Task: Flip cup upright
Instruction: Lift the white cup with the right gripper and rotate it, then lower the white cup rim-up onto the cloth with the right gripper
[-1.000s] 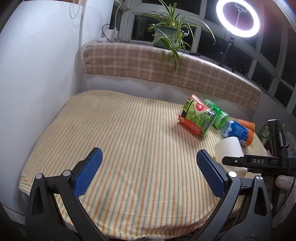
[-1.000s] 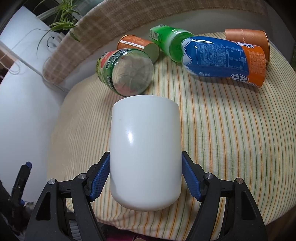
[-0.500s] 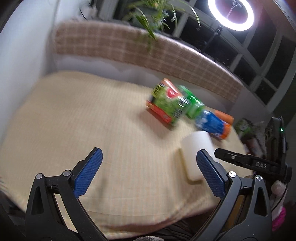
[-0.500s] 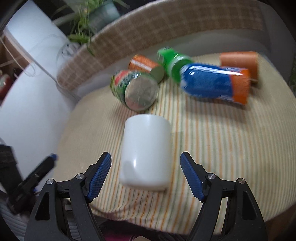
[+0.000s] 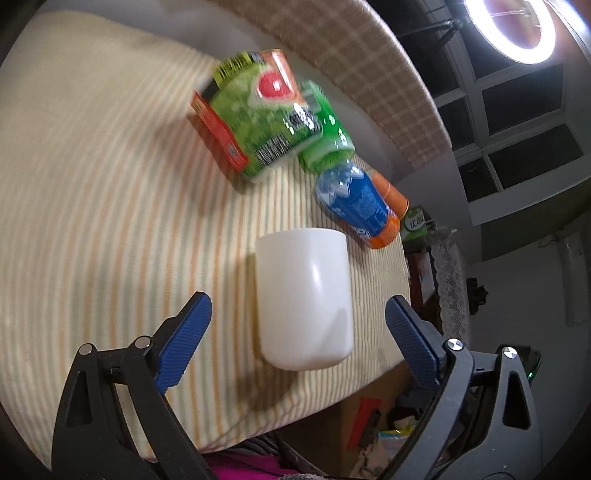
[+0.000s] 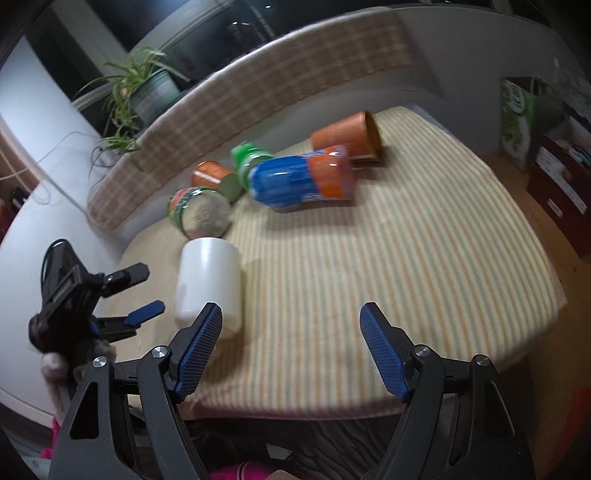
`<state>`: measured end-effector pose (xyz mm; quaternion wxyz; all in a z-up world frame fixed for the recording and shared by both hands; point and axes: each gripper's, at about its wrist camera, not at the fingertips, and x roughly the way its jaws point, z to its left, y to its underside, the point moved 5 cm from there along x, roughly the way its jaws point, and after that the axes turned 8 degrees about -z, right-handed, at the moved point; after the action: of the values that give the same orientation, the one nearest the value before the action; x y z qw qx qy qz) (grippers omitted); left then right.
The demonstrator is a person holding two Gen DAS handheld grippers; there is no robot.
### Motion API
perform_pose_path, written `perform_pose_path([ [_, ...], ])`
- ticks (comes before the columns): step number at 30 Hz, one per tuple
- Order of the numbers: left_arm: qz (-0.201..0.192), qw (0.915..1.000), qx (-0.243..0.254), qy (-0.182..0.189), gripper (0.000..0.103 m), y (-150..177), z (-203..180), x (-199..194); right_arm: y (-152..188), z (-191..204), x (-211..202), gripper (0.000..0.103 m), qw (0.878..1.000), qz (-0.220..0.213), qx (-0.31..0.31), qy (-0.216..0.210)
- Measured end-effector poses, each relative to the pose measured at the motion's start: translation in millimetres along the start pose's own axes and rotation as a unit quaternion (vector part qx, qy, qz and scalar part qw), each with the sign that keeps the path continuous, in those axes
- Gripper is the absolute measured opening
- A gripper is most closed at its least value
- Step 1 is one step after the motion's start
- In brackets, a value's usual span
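Striped tablecloth (image 6: 424, 258), white cup (image 5: 303, 299) on its side, ring light (image 5: 509, 29); both grippers' fingers spread, empty

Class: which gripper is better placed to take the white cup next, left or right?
Left. The cup lies centred ahead of the open left gripper; the right gripper is open but points past it, cup off to its side.

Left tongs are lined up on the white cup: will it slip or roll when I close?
The white cup looks smooth and glossy, so it may slip between the open left tongs. It seems rigid. Lying on the soft striped cloth, it will probably roll if nudged.
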<state>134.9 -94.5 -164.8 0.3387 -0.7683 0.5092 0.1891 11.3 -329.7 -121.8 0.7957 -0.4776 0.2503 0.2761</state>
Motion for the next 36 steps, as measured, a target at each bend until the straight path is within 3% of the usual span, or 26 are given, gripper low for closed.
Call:
perform_pose_path([
  [16,0.05,0.9986,-0.008,-0.013,0.096,3,-7,42,4,-32,1,0.077,0.999,0.002,0.038,0.015],
  [18,0.057,0.9982,-0.007,-0.015,0.084,3,-6,47,5,-35,1,0.077,0.999,0.002,0.039,0.018],
  [24,0.068,0.9976,-0.008,-0.015,0.076,4,-2,56,6,-44,0,0.077,0.998,0.002,0.05,0.029],
  [36,0.018,0.9965,0.073,-0.038,0.076,7,-22,36,5,-37,3,0.077,0.999,0.004,0.043,0.027],
])
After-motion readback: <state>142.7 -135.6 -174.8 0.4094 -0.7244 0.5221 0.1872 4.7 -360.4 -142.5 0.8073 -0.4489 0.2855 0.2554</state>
